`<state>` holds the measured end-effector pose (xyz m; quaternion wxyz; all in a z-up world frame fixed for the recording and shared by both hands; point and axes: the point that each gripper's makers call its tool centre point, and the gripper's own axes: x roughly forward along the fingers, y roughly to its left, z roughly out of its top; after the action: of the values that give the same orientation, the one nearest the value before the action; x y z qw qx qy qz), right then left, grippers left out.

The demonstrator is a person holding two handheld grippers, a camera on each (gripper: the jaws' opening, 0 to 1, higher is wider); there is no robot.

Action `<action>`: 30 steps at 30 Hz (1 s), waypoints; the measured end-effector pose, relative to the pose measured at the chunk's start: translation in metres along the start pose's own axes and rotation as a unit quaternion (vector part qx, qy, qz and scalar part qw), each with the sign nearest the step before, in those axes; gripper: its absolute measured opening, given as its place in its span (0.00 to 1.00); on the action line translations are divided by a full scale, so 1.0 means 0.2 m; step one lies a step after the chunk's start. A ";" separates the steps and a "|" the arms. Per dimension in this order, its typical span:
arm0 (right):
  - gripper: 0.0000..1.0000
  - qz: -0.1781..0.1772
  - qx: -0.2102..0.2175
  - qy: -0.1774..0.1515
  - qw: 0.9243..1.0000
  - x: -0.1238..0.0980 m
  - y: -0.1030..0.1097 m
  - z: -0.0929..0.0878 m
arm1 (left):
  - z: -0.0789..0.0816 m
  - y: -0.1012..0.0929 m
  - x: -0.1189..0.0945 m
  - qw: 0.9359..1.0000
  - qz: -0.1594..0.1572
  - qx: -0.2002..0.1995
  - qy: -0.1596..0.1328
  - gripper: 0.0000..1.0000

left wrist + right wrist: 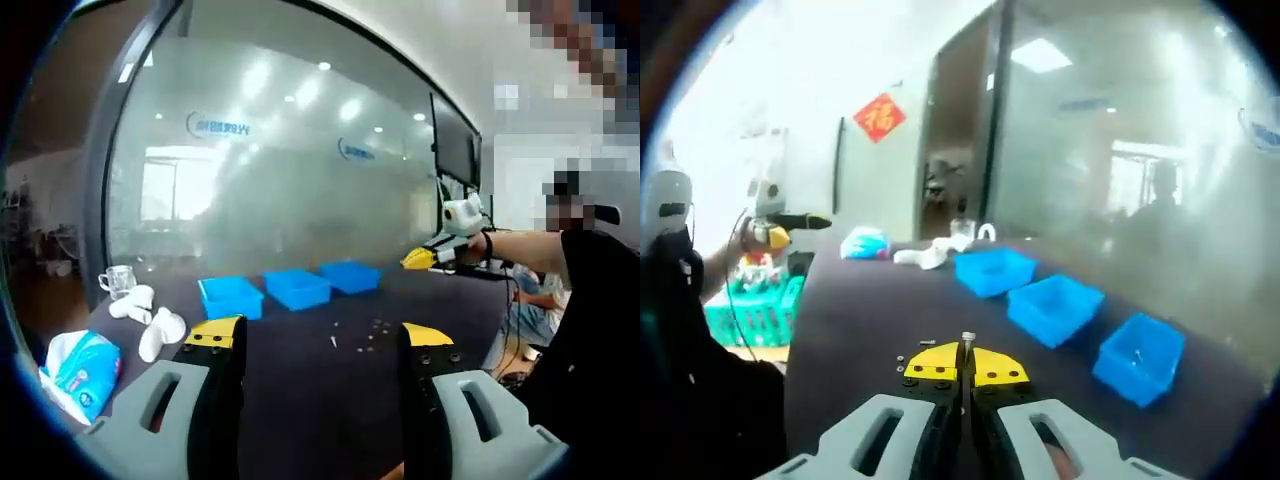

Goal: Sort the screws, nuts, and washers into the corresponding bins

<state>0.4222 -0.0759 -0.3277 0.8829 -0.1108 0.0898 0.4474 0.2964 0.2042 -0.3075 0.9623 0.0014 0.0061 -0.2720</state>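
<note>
Right gripper view: my right gripper (pixel 967 352) clamped on small silver screw (pixel 967 339), above dark table (pixel 860 300); three blue plastic bins (pixel 1055 308) along far edge. My left gripper (pixel 322 338) jaws apart, empty.

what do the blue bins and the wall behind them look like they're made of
Blue bins: likely plastic, uniformly bright blue with thin moulded walls and a slight sheen. Wall: apparently frosted glass, milky and translucent, reflecting ceiling lights, set in a dark frame.

I count three blue bins (pixel 1055 305) on the table (pixel 860 310), one tissue pack (pixel 78 368) and one glass cup (pixel 118 280); the small loose parts (pixel 370 335) blur together.
</note>
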 end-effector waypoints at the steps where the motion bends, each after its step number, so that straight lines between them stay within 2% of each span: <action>1: 0.00 -0.012 0.005 -0.009 1.000 -0.03 -0.01 0.00 | 0.00 0.00 0.00 1.000 0.001 -0.001 -0.001 0.60; 4: 0.00 -0.047 0.012 -0.031 0.998 -0.11 -0.03 0.00 | 0.01 0.01 0.00 1.000 0.002 0.001 -0.002 0.60; 8: 0.00 -0.106 0.024 -0.057 0.992 -0.22 -0.10 -0.01 | 0.02 0.02 0.00 1.000 0.002 0.002 -0.004 0.60; 13: 0.00 -0.187 0.028 -0.075 0.979 -0.36 -0.19 -0.03 | 0.03 0.02 0.01 1.000 0.001 0.003 -0.006 0.60; 15: 0.00 -0.206 0.033 -0.082 0.975 -0.39 -0.20 -0.03 | 0.03 0.01 0.01 1.000 0.000 0.003 -0.006 0.60; 20: 0.00 -0.235 0.041 -0.098 0.966 -0.44 -0.24 -0.04 | 0.02 0.01 0.02 1.000 -0.002 0.004 -0.005 0.60; 24: 0.00 -0.250 0.044 -0.105 0.962 -0.44 -0.30 -0.02 | 0.02 0.00 0.02 1.000 -0.004 0.005 -0.004 0.60; 30: 0.00 -0.260 0.036 -0.102 0.960 -0.35 -0.44 0.04 | 0.01 0.00 0.02 1.000 -0.001 0.002 -0.004 0.60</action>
<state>0.4528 -0.1790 -0.2920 0.9766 -0.0523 -0.0166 0.2081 0.2992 0.2028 -0.3051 0.9621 0.0020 0.0016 -0.2727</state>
